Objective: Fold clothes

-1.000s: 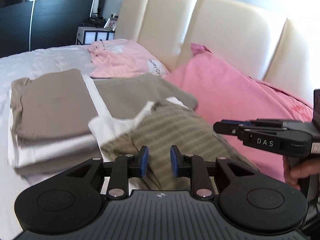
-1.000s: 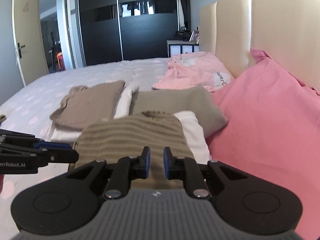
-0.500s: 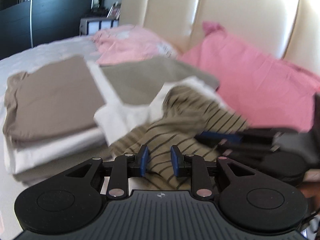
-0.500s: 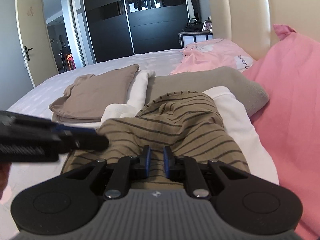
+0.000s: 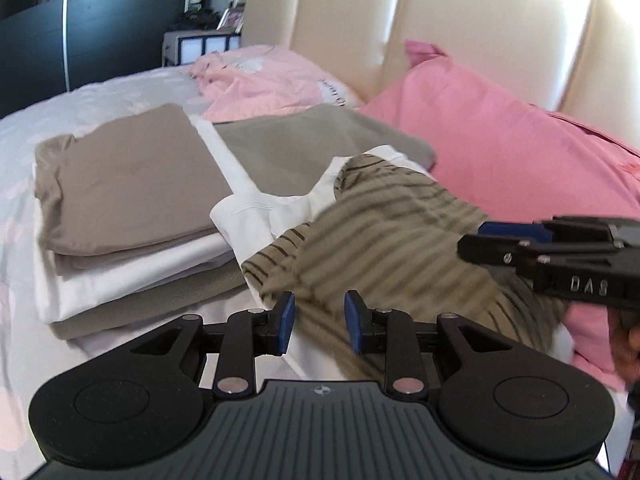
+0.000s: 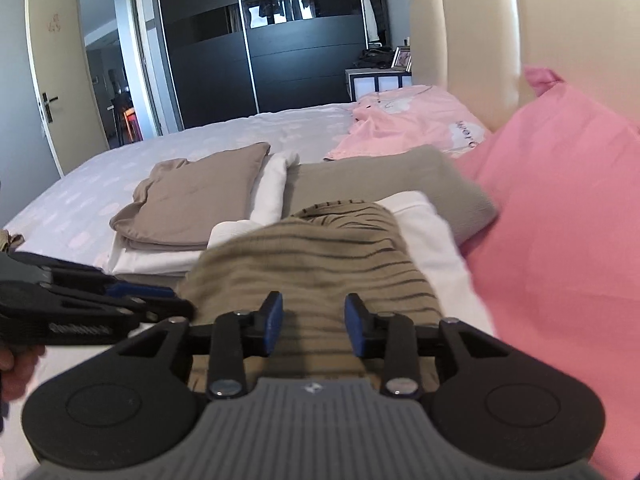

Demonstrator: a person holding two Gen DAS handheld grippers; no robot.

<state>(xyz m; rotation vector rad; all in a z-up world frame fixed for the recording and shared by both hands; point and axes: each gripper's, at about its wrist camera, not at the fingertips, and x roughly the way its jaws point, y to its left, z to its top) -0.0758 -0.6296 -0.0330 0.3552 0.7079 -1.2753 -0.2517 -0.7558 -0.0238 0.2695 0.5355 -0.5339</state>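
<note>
While you are working over the striped shirt [image 6: 320, 264], both tools are standing released: the left gripper [image 5: 318, 322] has its blue pads parted with nothing between them, and the right gripper [image 6: 313, 322] is spread wider still, also gripping nothing. The shirt is lying rumpled on a white garment [image 5: 256, 216] near the head of the bed [image 6: 200, 140], just beside the pink pillow [image 5: 520, 152] at the headboard [image 5: 460, 12] edge, with a folded stack [image 5: 120, 200] topped by a tan piece toward the bed's middle. A grey folded piece [image 5: 312, 140] is sitting behind it, and a pale pink garment [image 6: 400, 120] is lying farther along the headboard edge.

You are probably between grasps, so choose your next hold with care. Aim each gripper at a true hem or corner, not a bunched ridge, or you are going to lift several layers at once. Take only the striped cloth; the white garment underneath is touching it and could come up too. Keep both tools level with each other as you draw the fabric flat, away from the pillow, so the fold is landing square.
</note>
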